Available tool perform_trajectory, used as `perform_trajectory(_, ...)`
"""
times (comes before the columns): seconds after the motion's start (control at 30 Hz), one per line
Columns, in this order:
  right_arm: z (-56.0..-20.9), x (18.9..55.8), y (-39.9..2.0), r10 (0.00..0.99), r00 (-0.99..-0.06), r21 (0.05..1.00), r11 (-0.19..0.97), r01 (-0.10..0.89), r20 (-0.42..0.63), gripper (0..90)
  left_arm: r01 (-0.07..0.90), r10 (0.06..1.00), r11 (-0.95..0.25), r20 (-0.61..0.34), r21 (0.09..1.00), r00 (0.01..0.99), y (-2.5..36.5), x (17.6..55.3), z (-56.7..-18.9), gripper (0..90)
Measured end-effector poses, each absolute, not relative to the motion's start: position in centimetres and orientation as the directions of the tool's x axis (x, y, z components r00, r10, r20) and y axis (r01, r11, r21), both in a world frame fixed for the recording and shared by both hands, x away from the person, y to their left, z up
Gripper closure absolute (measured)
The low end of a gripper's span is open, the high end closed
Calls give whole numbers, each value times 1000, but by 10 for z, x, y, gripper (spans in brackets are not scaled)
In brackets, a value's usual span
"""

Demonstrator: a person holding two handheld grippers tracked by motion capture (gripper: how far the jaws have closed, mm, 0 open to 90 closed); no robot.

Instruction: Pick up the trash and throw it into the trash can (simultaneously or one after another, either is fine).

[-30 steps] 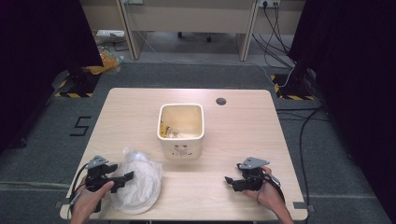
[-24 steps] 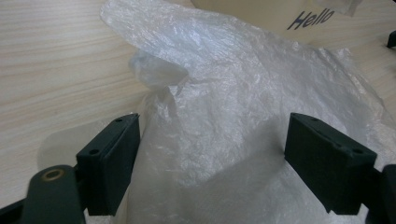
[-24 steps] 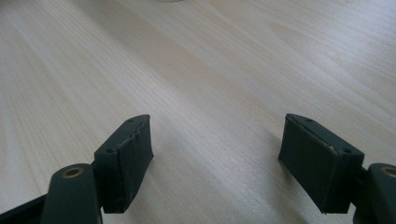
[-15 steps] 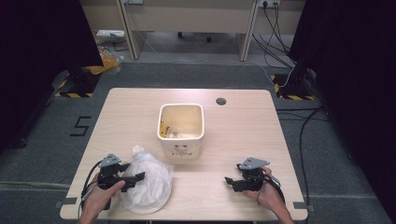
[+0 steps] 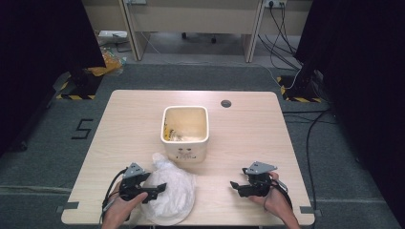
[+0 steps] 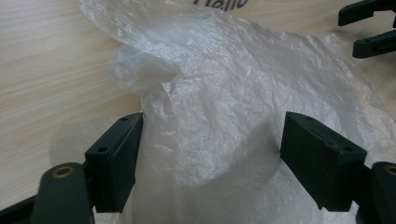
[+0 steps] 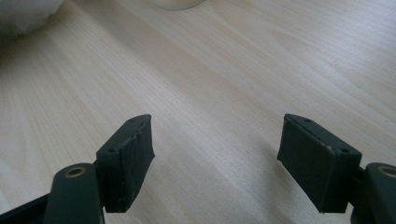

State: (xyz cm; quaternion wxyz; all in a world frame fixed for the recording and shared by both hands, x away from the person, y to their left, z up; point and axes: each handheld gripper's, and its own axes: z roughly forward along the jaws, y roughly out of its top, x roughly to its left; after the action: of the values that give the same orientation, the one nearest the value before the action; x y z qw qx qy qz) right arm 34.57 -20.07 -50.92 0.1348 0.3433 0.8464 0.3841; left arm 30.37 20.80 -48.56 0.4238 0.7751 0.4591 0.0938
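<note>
A crumpled clear plastic bag lies on the wooden table near its front edge, just in front of a cream square bin. My left gripper is over the bag's left part. In the left gripper view it stands open, with a raised fold of the bag between its wide-apart jaws. My right gripper rests at the front right, held by a hand. In the right gripper view it is open over bare wood.
The bin holds some yellowish scraps. A round cable hole sits at the table's back right. In the left gripper view the right gripper's jaw tips point in from the top right. Cables trail on the floor at the right.
My left gripper has moved right, from beside the bag to over it, so the bag's fold now lies between its jaws. The bag has shifted slightly right. The right gripper has stayed put.
</note>
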Motion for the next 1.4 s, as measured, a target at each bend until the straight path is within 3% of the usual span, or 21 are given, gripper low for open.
perform_trajectory(0.53, -504, 338, -228, 729, -684, 760, 424, 493, 37, 264, 589, 717, -305, -226, 748, 659, 129, 310, -485, 221)
perform_trajectory(0.97, -498, 329, -257, 788, -613, 779, 351, 519, 53, 264, 529, 656, -379, -183, 759, 732, 51, 338, -482, 222)
perform_trajectory(1.4, -482, 325, -293, 854, -517, 802, 267, 534, 61, 263, 511, 659, -368, -170, 776, 733, -5, 370, -483, 219)
